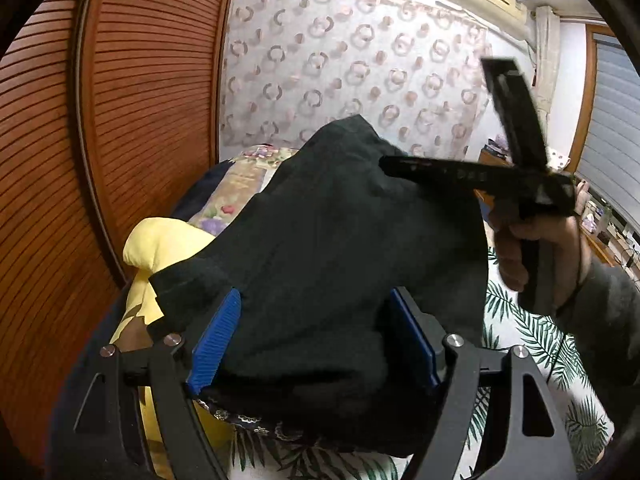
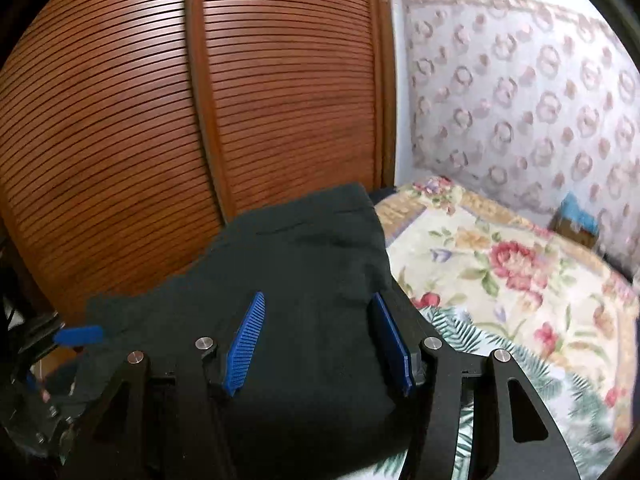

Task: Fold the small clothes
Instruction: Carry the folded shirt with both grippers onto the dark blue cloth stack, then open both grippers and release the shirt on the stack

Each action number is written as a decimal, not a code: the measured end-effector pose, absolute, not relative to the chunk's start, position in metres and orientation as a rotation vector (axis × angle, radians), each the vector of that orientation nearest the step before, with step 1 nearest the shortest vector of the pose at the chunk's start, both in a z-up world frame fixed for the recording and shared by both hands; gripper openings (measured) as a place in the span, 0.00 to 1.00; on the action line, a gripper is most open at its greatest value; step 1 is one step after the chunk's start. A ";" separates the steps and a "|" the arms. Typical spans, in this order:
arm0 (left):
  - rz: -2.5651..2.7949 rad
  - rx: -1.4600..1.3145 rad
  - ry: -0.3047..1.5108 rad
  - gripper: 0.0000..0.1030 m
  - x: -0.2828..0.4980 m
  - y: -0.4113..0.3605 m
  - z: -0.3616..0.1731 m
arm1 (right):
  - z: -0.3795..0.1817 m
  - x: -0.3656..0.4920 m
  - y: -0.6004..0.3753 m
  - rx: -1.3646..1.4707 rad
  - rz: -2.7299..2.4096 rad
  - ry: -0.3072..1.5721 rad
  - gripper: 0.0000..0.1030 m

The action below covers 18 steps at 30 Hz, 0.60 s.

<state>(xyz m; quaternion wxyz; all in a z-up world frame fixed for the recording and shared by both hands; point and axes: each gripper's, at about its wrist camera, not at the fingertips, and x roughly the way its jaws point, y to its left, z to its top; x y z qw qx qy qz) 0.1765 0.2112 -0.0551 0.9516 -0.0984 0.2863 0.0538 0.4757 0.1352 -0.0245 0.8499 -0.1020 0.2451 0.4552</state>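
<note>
A dark green-black garment [image 1: 328, 232] lies bunched on the bed and fills the gap between the blue pads of my left gripper [image 1: 316, 296]. The jaws stand wide and the cloth sits loose between them. In the right wrist view the same garment [image 2: 304, 248] spreads flat under and between the pads of my right gripper [image 2: 318, 296], whose jaws also stand apart without pinching it. From the left wrist view a hand [image 1: 532, 248] holds the right gripper at the garment's far right edge, its fingers [image 1: 436, 170] splayed. A blue pad [image 2: 78, 334] of the left gripper shows at the garment's left end.
A yellow garment [image 1: 160, 240] lies left of the dark one. The bed has a leaf-print sheet [image 1: 520, 328] and a floral quilt [image 2: 500, 264]. A brown louvred wardrobe door [image 2: 200, 120] stands close behind the bed. A patterned curtain [image 1: 340, 60] covers the back wall.
</note>
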 end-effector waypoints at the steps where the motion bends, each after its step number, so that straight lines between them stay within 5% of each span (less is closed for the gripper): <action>1: 0.112 -0.197 0.582 0.75 0.177 0.210 -0.054 | -0.028 0.480 0.135 -0.199 0.959 0.521 0.57; 12: 0.121 -0.160 0.548 0.75 0.164 0.194 -0.035 | -0.032 0.465 0.106 -0.173 0.897 0.498 0.57; 18: 0.118 -0.139 0.509 0.85 0.155 0.185 -0.025 | -0.016 0.414 0.073 -0.158 0.880 0.470 0.57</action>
